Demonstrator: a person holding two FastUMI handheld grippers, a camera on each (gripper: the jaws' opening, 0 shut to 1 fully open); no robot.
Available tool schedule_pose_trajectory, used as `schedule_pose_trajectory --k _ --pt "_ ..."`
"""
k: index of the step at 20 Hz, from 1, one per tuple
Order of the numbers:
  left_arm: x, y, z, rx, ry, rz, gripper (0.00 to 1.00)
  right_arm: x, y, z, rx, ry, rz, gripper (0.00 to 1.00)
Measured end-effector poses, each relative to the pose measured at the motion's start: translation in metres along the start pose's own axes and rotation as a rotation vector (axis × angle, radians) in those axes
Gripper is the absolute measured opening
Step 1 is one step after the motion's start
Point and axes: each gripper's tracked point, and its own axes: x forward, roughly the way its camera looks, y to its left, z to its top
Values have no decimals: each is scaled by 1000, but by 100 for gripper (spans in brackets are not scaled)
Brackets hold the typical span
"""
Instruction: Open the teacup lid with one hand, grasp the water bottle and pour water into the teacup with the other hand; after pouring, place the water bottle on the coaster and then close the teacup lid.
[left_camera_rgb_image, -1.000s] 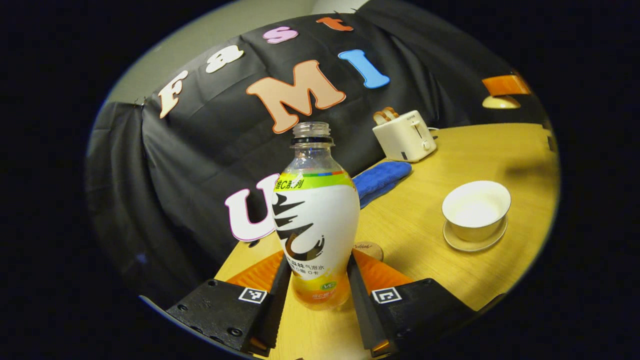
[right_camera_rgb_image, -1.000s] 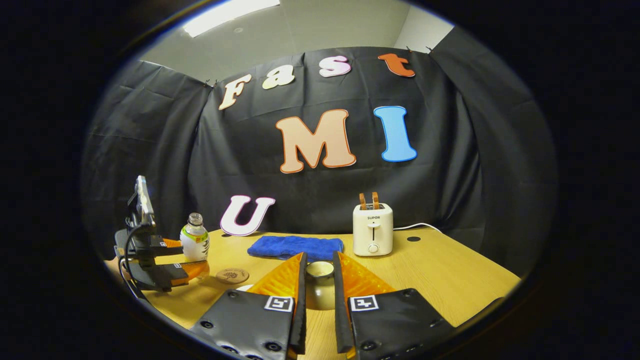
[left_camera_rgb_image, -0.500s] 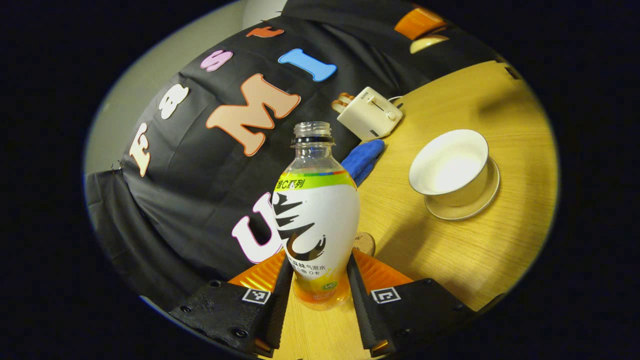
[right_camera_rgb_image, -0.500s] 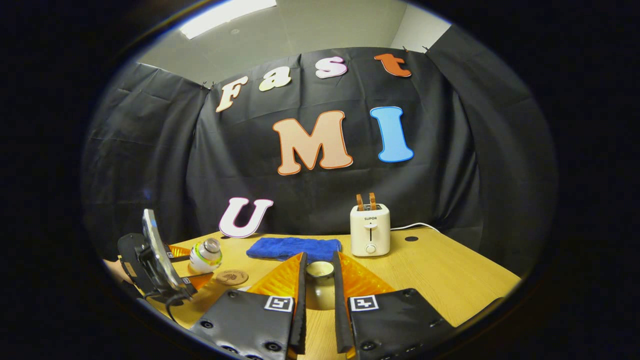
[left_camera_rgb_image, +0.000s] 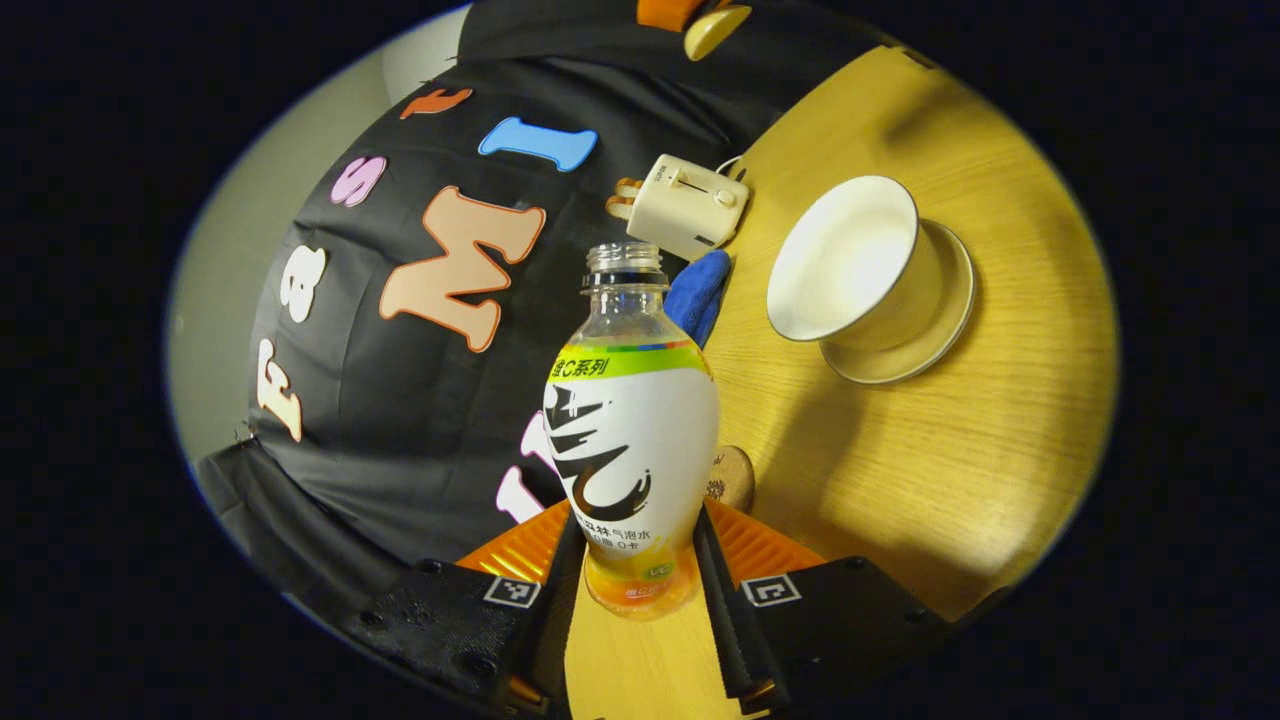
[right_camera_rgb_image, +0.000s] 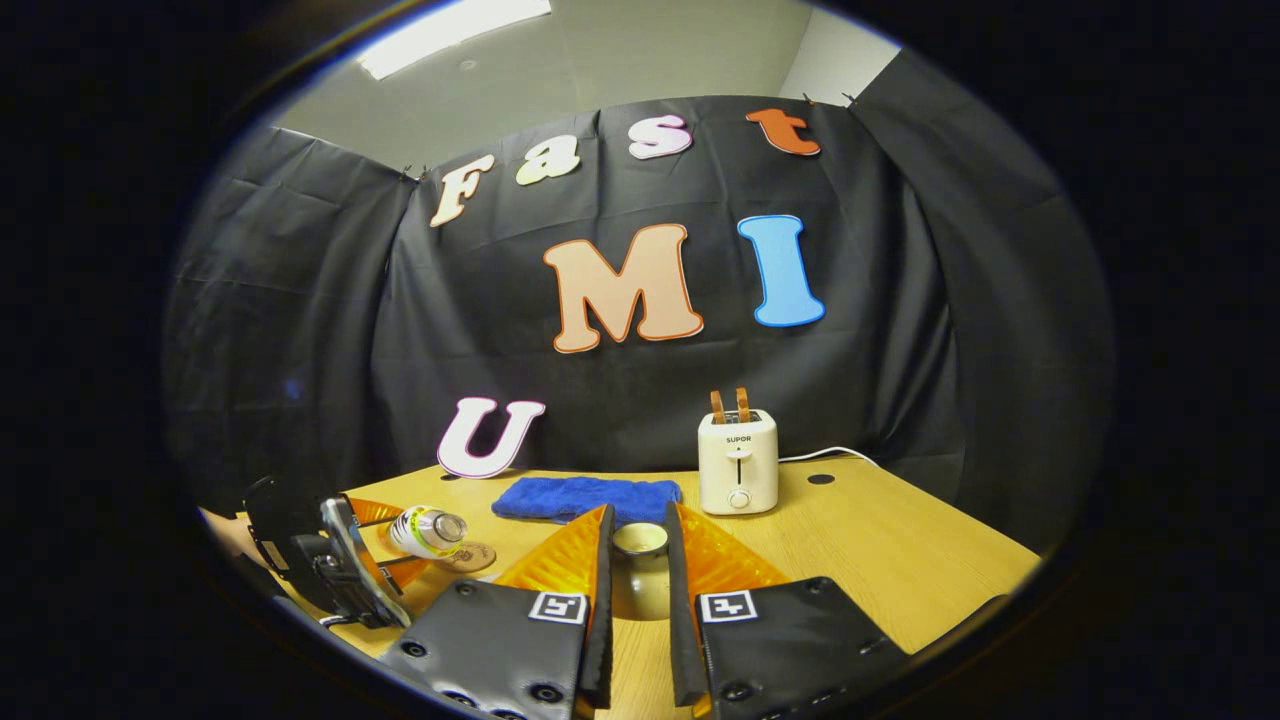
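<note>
Since a second earlier, the left gripper (left_camera_rgb_image: 640, 585), pinching the light, slippery white-labelled plastic water bottle (left_camera_rgb_image: 632, 440) low, tipped it toward the uncovered white porcelain teacup (left_camera_rgb_image: 850, 265); the right gripper (right_camera_rgb_image: 638, 580) pinched the fragile pale lid (right_camera_rgb_image: 640, 540).

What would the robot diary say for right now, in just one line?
step: pouring | left gripper: holds tilted water bottle | right gripper: holds teacup lid | teacup: open, on saucer

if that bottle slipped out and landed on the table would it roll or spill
Probably both. The bottle has a round, bulging body, so on its side it would likely roll across the flat table. It has no cap, so any liquid would likely run out. It looks like thin clear plastic, so it should bounce, not break. The left gripper clamps its lower part.
</note>
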Motion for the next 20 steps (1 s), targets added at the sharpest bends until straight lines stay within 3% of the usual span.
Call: schedule_pose_trajectory --k 9,20 --pt "10 5 5 257 8 -19 58 0 6 -5 -6 13 12 27" --pt "12 9 5 452 19 -43 58 0 4 -6 -6 16 9 27"
